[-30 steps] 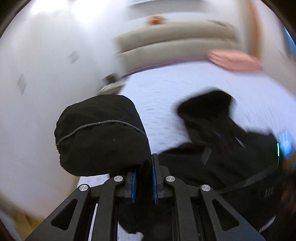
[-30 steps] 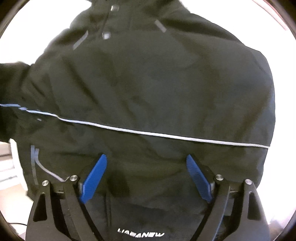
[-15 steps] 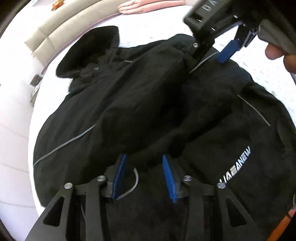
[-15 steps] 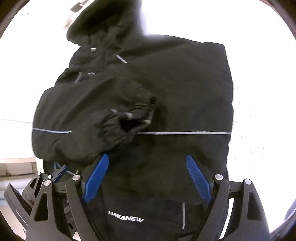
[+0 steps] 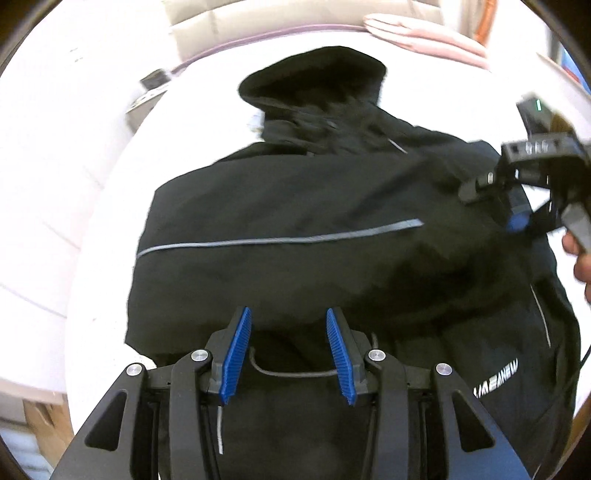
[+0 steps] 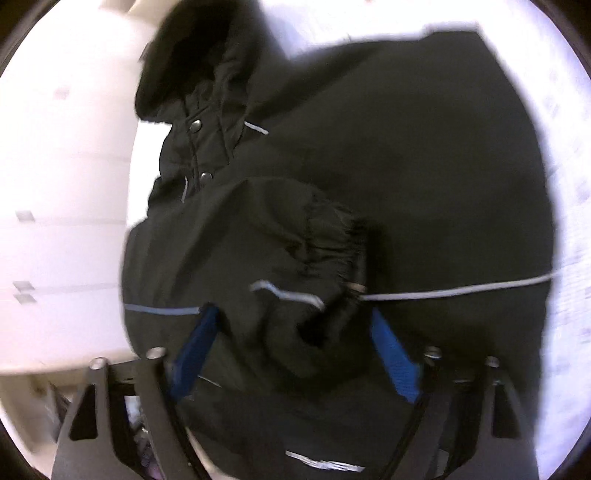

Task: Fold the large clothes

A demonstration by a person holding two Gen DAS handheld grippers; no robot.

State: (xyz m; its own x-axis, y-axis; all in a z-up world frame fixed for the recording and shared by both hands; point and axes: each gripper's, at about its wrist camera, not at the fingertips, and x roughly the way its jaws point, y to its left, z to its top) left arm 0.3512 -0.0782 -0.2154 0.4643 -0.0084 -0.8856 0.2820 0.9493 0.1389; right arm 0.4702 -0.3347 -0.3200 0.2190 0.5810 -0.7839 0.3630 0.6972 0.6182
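Both pairs of blue ribbed fingers (image 5: 236, 358) stand apart, holding nothing: the left gripper (image 5: 287, 356) hangs over the hem of the black jacket (image 5: 295, 206), and the right gripper (image 6: 295, 354) straddles a folded-in sleeve (image 6: 295, 251) without pinching it. The jacket lies spread on a white bed (image 5: 110, 184), hood (image 5: 314, 85) at the far end, one sleeve already laid across the chest. The fold looks to be at the sleeve stage; next, I judge, comes closing on the hem or the side and carrying it over, which calls for a firm pinch through thick layers. The shell is matte, padded and rumpled, with an elastic gathered cuff (image 6: 347, 251), thin grey piping (image 5: 295, 238), metal snaps and a white logo (image 5: 496, 376). Beyond lie a pink cloth (image 5: 424, 33) and a beige headboard (image 5: 258, 22).
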